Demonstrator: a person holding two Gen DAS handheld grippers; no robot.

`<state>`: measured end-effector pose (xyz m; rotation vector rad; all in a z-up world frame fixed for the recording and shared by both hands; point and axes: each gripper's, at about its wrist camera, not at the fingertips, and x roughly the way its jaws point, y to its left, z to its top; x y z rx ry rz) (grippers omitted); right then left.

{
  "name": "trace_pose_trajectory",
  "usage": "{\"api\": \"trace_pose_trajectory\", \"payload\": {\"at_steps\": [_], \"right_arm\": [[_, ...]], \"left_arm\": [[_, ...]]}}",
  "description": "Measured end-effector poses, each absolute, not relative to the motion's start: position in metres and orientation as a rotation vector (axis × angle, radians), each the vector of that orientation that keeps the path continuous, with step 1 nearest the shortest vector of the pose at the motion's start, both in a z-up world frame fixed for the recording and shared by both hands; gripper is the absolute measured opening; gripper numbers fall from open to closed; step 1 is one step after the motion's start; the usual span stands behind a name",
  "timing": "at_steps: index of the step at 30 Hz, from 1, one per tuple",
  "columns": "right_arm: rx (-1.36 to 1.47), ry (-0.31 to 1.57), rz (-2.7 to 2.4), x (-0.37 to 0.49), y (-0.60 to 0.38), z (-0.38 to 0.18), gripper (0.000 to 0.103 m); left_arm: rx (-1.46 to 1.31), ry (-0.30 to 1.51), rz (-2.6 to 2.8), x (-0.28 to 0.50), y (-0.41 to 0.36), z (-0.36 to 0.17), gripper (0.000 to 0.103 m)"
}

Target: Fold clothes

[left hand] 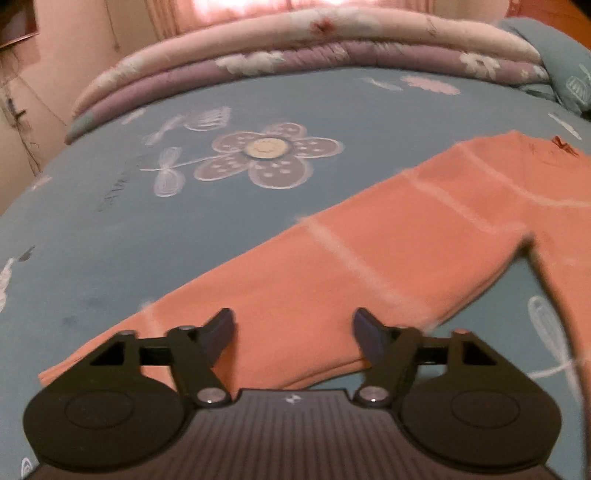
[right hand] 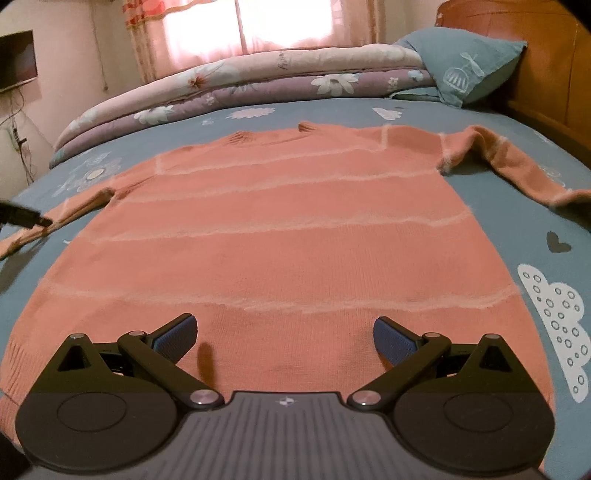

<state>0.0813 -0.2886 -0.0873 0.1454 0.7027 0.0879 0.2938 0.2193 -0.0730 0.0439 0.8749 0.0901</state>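
Note:
An orange sweater with thin pale stripes lies flat, front down or up I cannot tell, on the blue bedspread. Both sleeves are spread out to the sides. In the left wrist view its left sleeve runs diagonally across the bed. My left gripper hovers over the sleeve near the cuff, open, nothing between its fingers. My right gripper is open above the sweater's lower body near the hem, nothing between its blue pads. A dark tip of the left gripper shows at the left edge of the right wrist view.
A folded floral quilt lies along the far side of the bed. A blue pillow leans on the wooden headboard at the right. A curtained window is behind. Bare bedspread with a flower print lies left of the sleeve.

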Motion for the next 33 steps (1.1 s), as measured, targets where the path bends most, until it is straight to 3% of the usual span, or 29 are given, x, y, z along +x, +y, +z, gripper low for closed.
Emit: {"api": "trace_pose_trajectory", "payload": {"at_steps": [3, 5, 11, 16, 22, 25, 29, 33], "right_arm": [[0.191, 0.697, 0.095, 0.081, -0.296, -0.089, 0.103], [0.215, 0.69, 0.1, 0.08, -0.3, -0.09, 0.103], [0.219, 0.674, 0.109, 0.079, -0.3, -0.092, 0.103], [0.21, 0.672, 0.11, 0.078, -0.301, -0.091, 0.103], [0.199, 0.664, 0.111, 0.077, -0.305, -0.094, 0.103], [0.204, 0.655, 0.112, 0.077, -0.307, -0.095, 0.103], [0.211, 0.651, 0.111, 0.077, -0.307, -0.095, 0.103], [0.209, 0.654, 0.11, 0.076, -0.306, -0.094, 0.103]], "left_arm": [[-0.049, 0.895, 0.146, 0.286, 0.244, -0.071, 0.086], [-0.038, 0.902, 0.183, 0.287, 0.239, -0.059, 0.078], [-0.049, 0.81, -0.033, 0.31, 0.167, -0.025, 0.081], [0.01, 0.839, -0.139, 0.343, 0.103, -0.049, 0.08], [0.224, 0.843, -0.159, 0.319, 0.086, -0.079, 0.085], [0.159, 0.854, -0.133, 0.318, 0.095, -0.063, 0.074], [0.135, 0.705, -0.173, 0.321, 0.086, -0.03, 0.08], [0.24, 0.773, -0.079, 0.35, 0.061, -0.047, 0.079]]}}
